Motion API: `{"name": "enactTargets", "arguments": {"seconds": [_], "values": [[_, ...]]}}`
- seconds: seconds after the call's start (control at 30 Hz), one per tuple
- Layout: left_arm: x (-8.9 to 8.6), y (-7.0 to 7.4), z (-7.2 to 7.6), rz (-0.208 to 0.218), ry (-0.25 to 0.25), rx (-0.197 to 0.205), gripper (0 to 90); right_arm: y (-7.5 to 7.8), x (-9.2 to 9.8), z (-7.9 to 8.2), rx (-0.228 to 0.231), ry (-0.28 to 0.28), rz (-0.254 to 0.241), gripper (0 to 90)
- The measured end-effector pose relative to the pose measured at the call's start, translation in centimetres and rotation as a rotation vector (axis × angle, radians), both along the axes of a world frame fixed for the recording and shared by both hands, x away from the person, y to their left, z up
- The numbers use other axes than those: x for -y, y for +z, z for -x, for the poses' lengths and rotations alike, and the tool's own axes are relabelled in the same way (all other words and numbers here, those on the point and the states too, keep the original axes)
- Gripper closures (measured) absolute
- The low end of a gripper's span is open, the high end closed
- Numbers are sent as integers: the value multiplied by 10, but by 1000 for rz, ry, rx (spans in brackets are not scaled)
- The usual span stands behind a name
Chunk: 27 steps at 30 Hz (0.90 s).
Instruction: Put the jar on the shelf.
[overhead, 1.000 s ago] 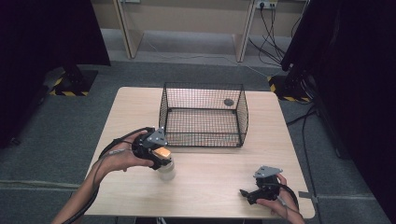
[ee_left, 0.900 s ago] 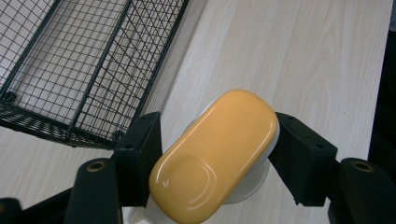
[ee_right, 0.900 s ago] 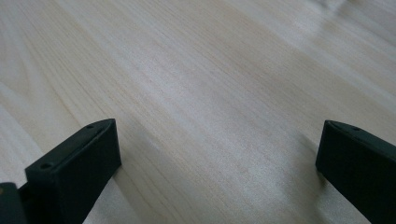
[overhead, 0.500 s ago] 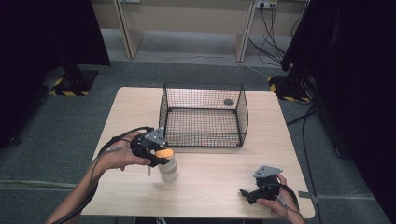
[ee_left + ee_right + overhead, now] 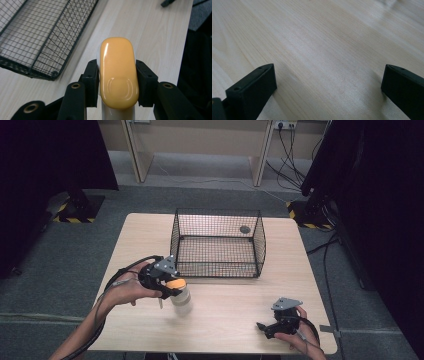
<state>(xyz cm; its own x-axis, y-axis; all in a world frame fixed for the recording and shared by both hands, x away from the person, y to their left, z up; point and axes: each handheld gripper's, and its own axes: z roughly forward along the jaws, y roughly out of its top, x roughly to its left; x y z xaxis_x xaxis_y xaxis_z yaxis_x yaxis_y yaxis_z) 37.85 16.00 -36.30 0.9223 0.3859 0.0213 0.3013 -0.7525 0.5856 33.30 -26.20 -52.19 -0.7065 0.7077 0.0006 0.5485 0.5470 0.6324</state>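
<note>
- The right gripper (image 5: pixel 264 326) lies low at the near right corner of the surface (image 5: pixel 235 320), held in a hand (image 5: pixel 295 340). In the right gripper view its jaws stand wide apart with bare wood between them, holding nothing.
- The left gripper (image 5: pixel 175 290) sits near the left middle of the surface. Its jaws have just been closing, and now they are clamped on a bottle (image 5: pixel 181 299).
- In the left gripper view the pads (image 5: pixel 92 82) press on both sides of the bottle's orange cap (image 5: pixel 118 72); the white neck shows just below the cap.
- The bottle's pale body is upright on the surface in the high view, just in front of the basket (image 5: pixel 218 245) and not inside it.
- The left gripper view cuts off the bottle's body, so whether its base touches the surface cannot be told there.
- The wire basket stands at the middle of the far half of the surface, open at the top.
- A small dark round thing (image 5: pixel 245 229) lies near the basket's far right corner; it is too small to make out.
- The cable (image 5: pixel 127 270) loops from the left gripper over the near left part of the surface.
</note>
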Motion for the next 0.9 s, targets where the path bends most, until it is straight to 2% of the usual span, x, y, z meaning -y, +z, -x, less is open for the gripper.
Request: {"name": "enactTargets", "arguments": {"seconds": [0.1, 0.27, 0.67, 0.9], "values": [[1, 5, -2, -17, -12, 8, 597, 0, 0, 0, 0, 0, 0, 2], [7, 15, -8, -28, -3, 32, 597, 0, 0, 0, 0, 0, 0, 2], [28, 54, -23, -16, 17, 64, 597, 0, 0, 0, 0, 2, 0, 2], [37, 71, -33, -31, 18, 54, 597, 0, 0, 0, -2, 2, 1, 2]]}}
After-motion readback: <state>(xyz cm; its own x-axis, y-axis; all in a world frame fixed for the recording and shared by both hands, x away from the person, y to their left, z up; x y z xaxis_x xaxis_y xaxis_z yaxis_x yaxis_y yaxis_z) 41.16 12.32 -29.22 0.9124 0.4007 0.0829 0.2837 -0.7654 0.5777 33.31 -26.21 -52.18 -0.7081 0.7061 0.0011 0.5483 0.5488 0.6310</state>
